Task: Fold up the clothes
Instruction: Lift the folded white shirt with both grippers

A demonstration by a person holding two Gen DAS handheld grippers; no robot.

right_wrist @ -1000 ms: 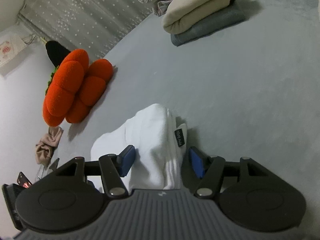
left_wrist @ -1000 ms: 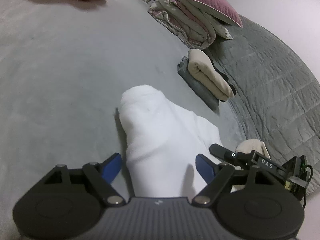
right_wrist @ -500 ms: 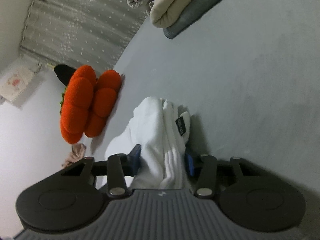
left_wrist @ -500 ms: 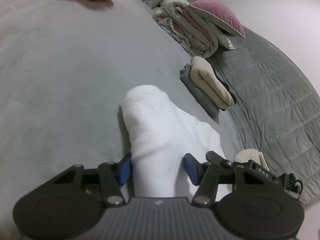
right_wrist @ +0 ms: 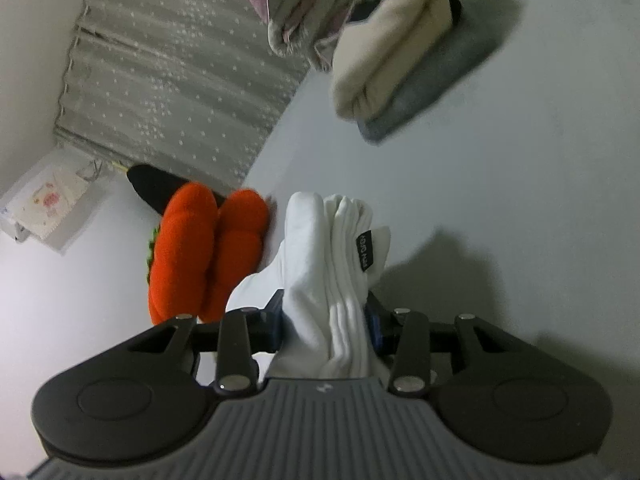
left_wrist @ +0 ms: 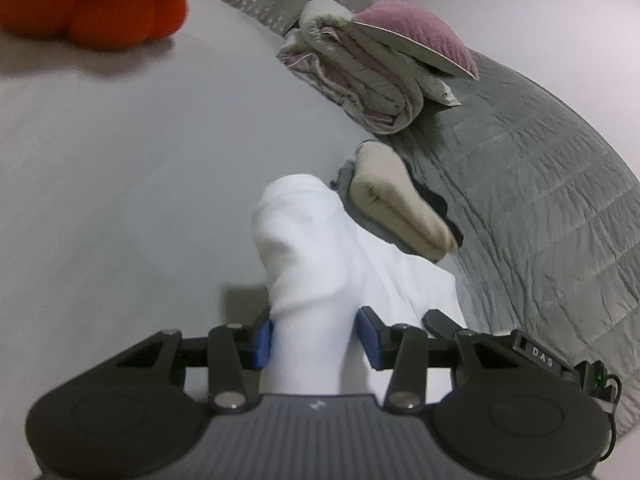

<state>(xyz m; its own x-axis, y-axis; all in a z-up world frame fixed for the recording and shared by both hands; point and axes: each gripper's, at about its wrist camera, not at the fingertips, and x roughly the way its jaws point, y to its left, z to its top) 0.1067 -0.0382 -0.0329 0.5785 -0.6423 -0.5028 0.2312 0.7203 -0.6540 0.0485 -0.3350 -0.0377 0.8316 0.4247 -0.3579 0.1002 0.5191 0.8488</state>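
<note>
White garment (left_wrist: 320,264), folded into a thick bundle, held above the bed (left_wrist: 120,184), just short of the beige-and-grey folded stack (left_wrist: 396,208). Left tool (left_wrist: 316,338) pinches one end of the bundle; right tool (right_wrist: 326,320) is pressed onto the layered end, black label showing. Risks: only the outer layers look clamped, so inner folds may slide and the bundle open in transit. Uneven pace between the tools would twist it. Swinging low toward the stack could knock the stack askew.

White garment (left_wrist: 320,264), folded (black tag), lifted
</note>
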